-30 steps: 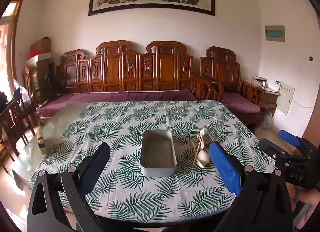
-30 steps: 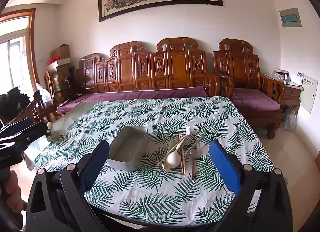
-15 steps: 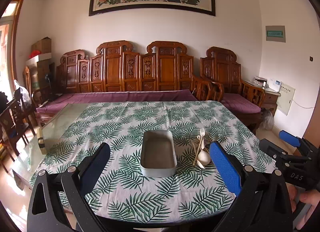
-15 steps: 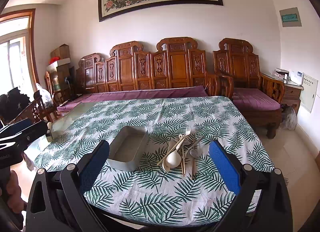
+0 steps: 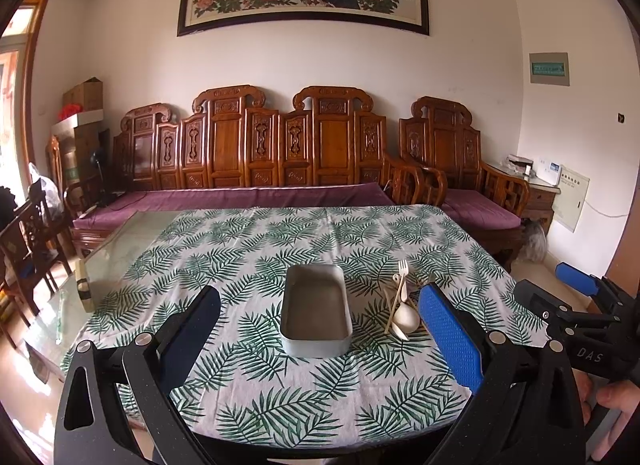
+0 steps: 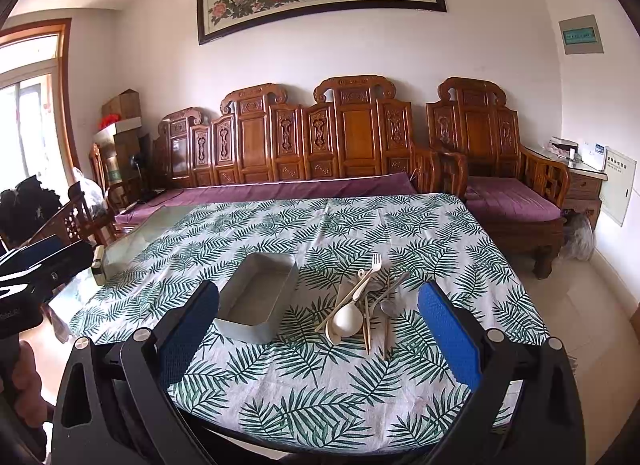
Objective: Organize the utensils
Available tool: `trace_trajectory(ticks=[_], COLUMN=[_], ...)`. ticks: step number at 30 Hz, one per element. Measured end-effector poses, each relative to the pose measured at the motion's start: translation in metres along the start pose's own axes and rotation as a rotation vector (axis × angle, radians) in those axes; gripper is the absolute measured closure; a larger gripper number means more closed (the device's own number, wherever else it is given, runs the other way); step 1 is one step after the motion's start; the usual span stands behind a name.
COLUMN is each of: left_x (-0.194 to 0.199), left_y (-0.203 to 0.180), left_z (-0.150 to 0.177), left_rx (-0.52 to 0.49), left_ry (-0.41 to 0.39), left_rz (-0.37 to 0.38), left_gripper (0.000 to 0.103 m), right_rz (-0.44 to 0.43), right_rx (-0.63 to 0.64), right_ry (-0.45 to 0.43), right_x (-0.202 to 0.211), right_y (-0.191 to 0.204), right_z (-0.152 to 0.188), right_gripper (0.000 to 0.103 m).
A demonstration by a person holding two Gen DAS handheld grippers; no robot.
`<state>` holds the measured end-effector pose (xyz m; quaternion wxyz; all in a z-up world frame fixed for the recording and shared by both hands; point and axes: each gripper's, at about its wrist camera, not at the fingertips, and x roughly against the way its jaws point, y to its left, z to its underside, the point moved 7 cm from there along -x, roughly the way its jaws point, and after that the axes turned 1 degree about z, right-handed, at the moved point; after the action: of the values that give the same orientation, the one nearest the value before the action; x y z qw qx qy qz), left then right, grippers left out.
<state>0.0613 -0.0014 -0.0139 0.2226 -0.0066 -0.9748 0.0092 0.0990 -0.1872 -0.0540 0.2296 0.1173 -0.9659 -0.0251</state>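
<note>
An empty grey metal tray [image 5: 316, 309] [image 6: 259, 297] sits on the leaf-print tablecloth. To its right lies a heap of utensils [image 5: 403, 307] [image 6: 362, 303]: a cream spoon [image 6: 347, 321], a cream fork [image 6: 371, 268], a metal spoon [image 6: 389, 305] and chopsticks [image 6: 366, 329]. My left gripper [image 5: 320, 333] is open and empty, held back from the table's near edge, facing the tray. My right gripper [image 6: 318, 329] is open and empty, facing the utensils. Each gripper shows at the side of the other's view.
The table [image 5: 280, 417] has a bare glass part at the left [image 5: 120, 241], with a small block at its edge [image 5: 83, 289]. Carved wooden benches with purple cushions [image 5: 248, 199] stand behind. Chairs stand at the left [image 5: 28, 241].
</note>
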Motion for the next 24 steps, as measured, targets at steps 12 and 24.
trace_trajectory(ticks=[12,24], left_x=[0.0066,0.0076], left_y=[-0.0047,-0.0058], left_z=[-0.0005,0.0023], left_rx=[-0.004,-0.006], left_ry=[-0.025,-0.027], left_rz=[0.007,0.008], left_gripper=[0.006,0.006], right_rz=[-0.003,-0.003], right_rx=[-0.002,-0.002], right_ry=[-0.004,-0.004], right_x=[0.0040,0.0034], right_y=[0.0001,-0.0007], right_z=[-0.0003,0.0002], right_gripper=[0.003,0.003])
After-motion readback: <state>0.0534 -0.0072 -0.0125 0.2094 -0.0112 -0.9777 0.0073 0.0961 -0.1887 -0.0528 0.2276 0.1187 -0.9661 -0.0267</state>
